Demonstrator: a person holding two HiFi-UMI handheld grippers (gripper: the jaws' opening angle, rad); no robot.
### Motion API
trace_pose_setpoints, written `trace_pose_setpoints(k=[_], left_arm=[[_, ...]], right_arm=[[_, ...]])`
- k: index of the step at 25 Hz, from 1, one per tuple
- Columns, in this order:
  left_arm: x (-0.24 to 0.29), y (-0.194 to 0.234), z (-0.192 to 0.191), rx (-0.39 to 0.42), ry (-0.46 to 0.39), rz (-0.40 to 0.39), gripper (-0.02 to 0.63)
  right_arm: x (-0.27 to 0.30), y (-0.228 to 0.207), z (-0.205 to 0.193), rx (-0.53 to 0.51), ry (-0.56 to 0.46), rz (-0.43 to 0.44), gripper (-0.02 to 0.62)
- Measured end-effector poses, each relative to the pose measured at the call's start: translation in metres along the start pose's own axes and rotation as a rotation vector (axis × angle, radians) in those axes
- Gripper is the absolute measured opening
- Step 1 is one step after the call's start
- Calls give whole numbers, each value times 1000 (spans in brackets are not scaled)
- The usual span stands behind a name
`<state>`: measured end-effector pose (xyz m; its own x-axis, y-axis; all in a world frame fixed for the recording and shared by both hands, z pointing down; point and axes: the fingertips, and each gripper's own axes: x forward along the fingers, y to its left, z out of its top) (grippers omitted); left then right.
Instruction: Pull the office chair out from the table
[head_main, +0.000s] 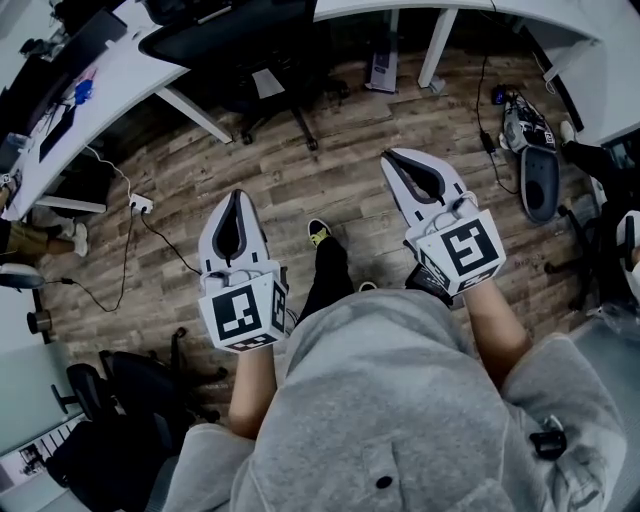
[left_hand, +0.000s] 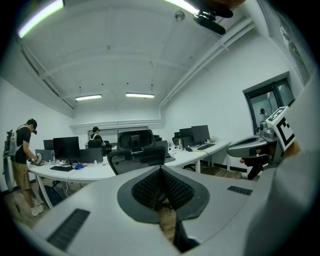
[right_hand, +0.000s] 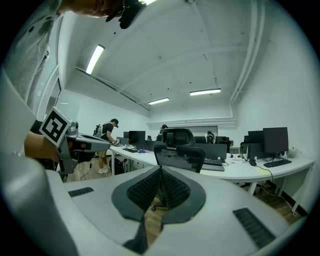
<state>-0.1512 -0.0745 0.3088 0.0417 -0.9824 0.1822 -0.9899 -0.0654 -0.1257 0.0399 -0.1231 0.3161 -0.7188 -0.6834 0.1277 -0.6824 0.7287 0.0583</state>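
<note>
The black mesh-backed office chair (head_main: 240, 45) stands tucked under the curved white table (head_main: 130, 70), at the far side of the wooden plank floor (head_main: 300, 190) and well apart from both grippers. The left gripper (head_main: 237, 197) has its jaws pressed together, empty and touching nothing. The right gripper (head_main: 392, 157) is likewise closed on nothing, held out level beside it
</note>
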Motion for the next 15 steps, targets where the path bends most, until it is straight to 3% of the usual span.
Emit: trace_pose_setpoints(k=[15], left_arm=[[110,58,1,-8,43,-36,14]], right_arm=[[111,-44,8,-31,58,-5,32]])
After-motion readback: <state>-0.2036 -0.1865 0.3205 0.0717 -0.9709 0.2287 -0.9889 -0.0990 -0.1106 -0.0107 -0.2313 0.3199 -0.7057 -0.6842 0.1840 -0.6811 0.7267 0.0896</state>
